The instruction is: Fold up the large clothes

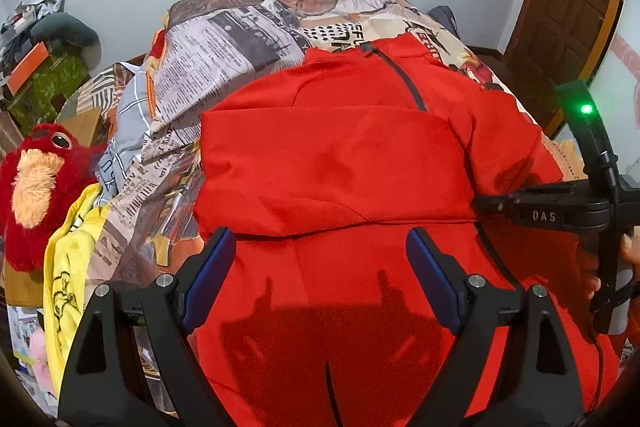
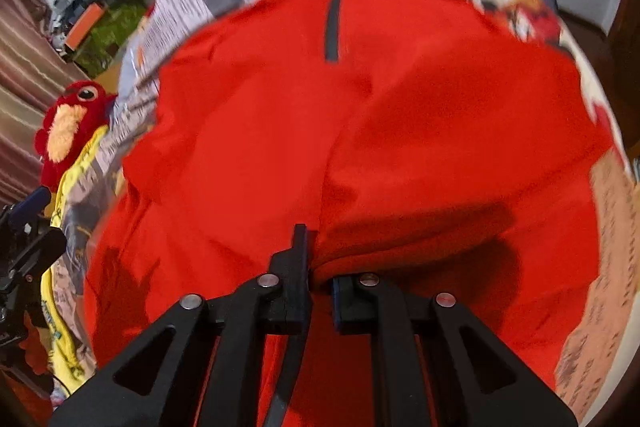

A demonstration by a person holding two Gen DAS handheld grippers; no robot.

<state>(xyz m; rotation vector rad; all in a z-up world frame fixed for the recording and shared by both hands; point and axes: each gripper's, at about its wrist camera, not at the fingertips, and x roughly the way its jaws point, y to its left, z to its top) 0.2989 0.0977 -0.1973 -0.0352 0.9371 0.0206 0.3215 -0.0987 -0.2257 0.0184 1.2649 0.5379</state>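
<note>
Matt red cloth garment, fuzzy plush toy, prob. cotton printed bedsheet, glossy wood door.

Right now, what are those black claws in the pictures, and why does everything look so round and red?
The claws are grippers, like tongs, and a person holds one in each hand. Each has a small camera with a round, bulging lens, so each picture looks along one pair of fingers. One picture is from the left gripper, which is wide open above a red jacket. The other is from the right gripper, which pinches a fold of that jacket. The jacket lies on a blanket printed like newspaper. A red plush toy sits at the blanket's edge.
</note>
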